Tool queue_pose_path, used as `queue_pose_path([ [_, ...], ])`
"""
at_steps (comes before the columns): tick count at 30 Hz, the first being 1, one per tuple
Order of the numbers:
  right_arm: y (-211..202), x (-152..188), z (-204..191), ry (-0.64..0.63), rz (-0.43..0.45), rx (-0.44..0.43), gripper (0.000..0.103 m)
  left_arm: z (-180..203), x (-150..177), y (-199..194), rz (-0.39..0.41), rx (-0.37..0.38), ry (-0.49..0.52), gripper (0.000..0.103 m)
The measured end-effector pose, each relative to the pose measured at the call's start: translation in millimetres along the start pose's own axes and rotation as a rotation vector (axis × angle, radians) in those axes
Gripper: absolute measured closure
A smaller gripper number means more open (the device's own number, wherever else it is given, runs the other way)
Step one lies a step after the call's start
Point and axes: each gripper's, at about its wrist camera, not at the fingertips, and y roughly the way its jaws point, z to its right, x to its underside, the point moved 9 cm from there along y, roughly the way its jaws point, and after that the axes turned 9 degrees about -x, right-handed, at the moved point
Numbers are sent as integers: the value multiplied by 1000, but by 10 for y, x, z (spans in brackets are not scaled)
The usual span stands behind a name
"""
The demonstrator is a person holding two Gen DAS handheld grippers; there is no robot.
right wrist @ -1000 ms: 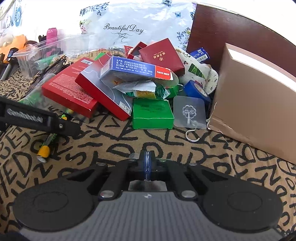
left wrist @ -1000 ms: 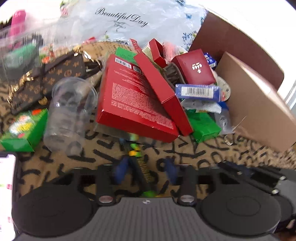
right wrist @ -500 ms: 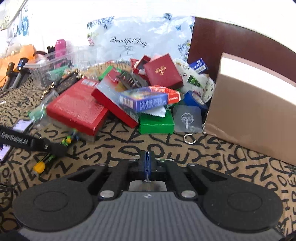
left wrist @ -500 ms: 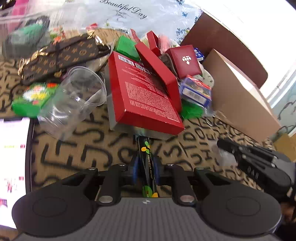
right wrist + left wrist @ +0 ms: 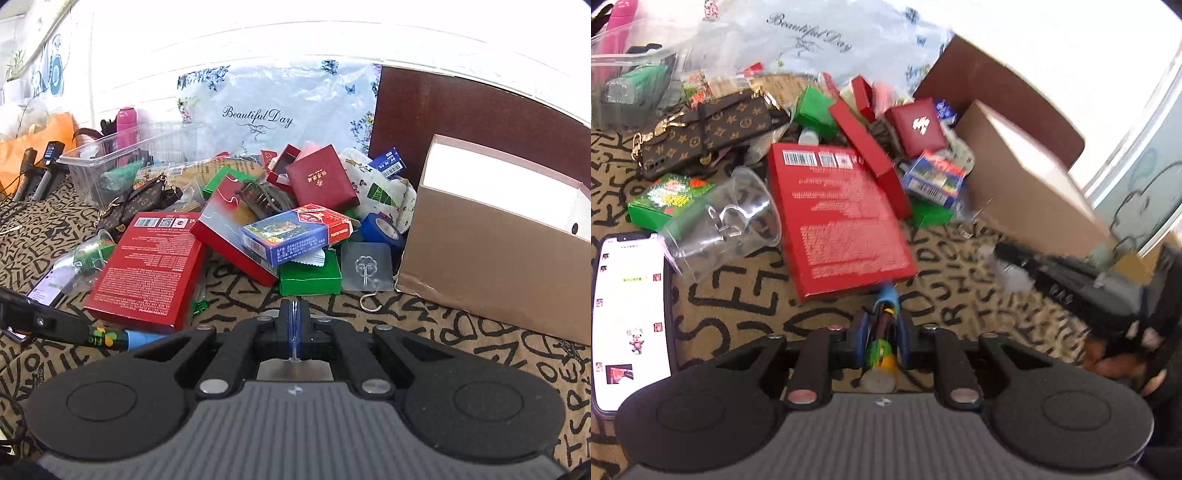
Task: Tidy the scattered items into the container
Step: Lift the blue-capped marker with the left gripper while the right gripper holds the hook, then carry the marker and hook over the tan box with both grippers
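My left gripper [image 5: 881, 332] is shut on a black marker pen [image 5: 882, 332] with a blue cap and green-yellow print, lifted above the patterned cloth. The pen and the left gripper also show at the left of the right wrist view [image 5: 122, 338]. My right gripper [image 5: 293, 317] is shut with nothing between its blue pads, low over the cloth. A pile of scattered items lies ahead: a large red box [image 5: 834, 218], a blue card pack [image 5: 295, 234], a green box [image 5: 308, 280], a clear hook sticker [image 5: 365, 266]. The brown cardboard container [image 5: 495, 251] stands at the right.
A clear plastic cup [image 5: 727, 221], a green packet [image 5: 668, 197], a brown patterned pouch [image 5: 705, 133] and a lit phone [image 5: 629, 317] lie at the left. A clear plastic tub [image 5: 122, 162] stands at the back left, and a floral plastic bag [image 5: 273, 114] behind the pile.
My left gripper closed on the marker pen and lifted it off the cloth, drawing back from the red box. The right gripper rose and pulled back a little, still shut.
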Motion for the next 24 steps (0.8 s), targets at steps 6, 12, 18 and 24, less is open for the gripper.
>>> queue_pose_path([
  [6,14,59,3,9,-14,-1,103,78,111,355,-56,-54,122,80],
  [12,41,116,53,25,-30,7,103,231,55,494,-8,-76,261,79],
  [18,29,112,69,27,-19,9,103,367,1,372,-21,17,224,88],
  [24,-59,30,131,30,12,24,103,485,-225,145,34,104,173,88],
])
